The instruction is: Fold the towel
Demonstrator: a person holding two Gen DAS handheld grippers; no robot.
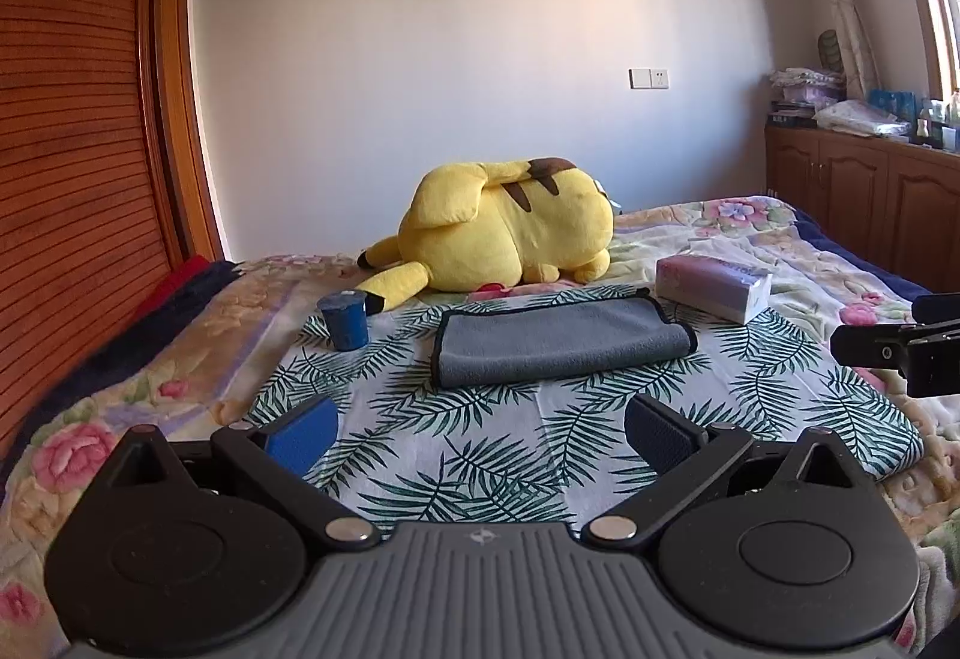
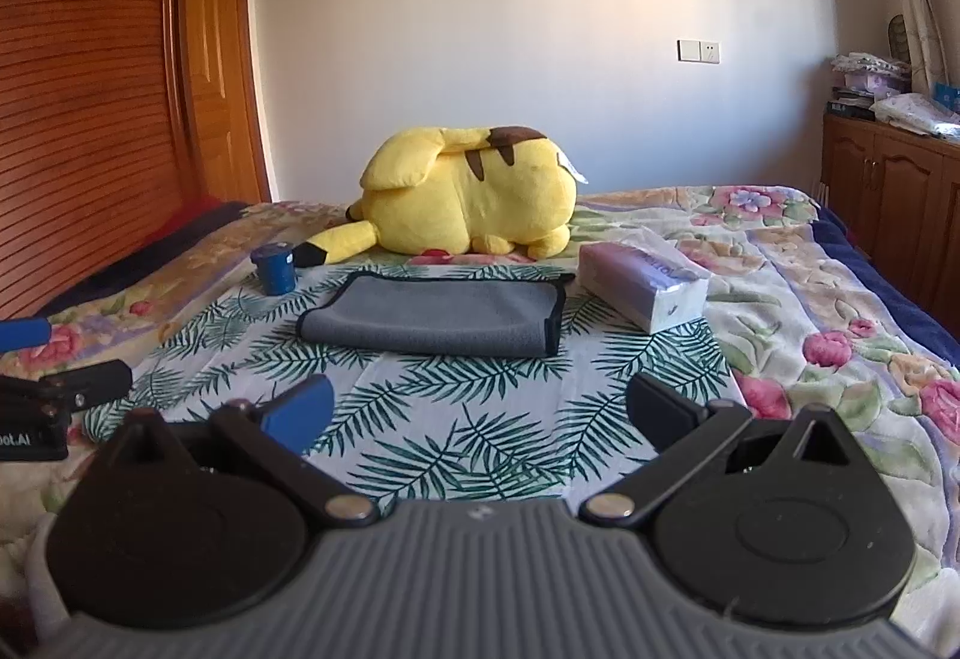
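Note:
A grey towel with black edging lies folded over on a leaf-print cloth on the bed. It also shows in the right wrist view. My left gripper is open and empty, held above the cloth, short of the towel's near edge. My right gripper is open and empty, likewise short of the towel. The right gripper's side shows at the right edge of the left wrist view; the left gripper's side shows at the left edge of the right wrist view.
A yellow plush toy lies behind the towel. A blue cup stands to the towel's left, a tissue pack to its right. A floral blanket covers the bed. Wooden wardrobe left, wooden cabinets right.

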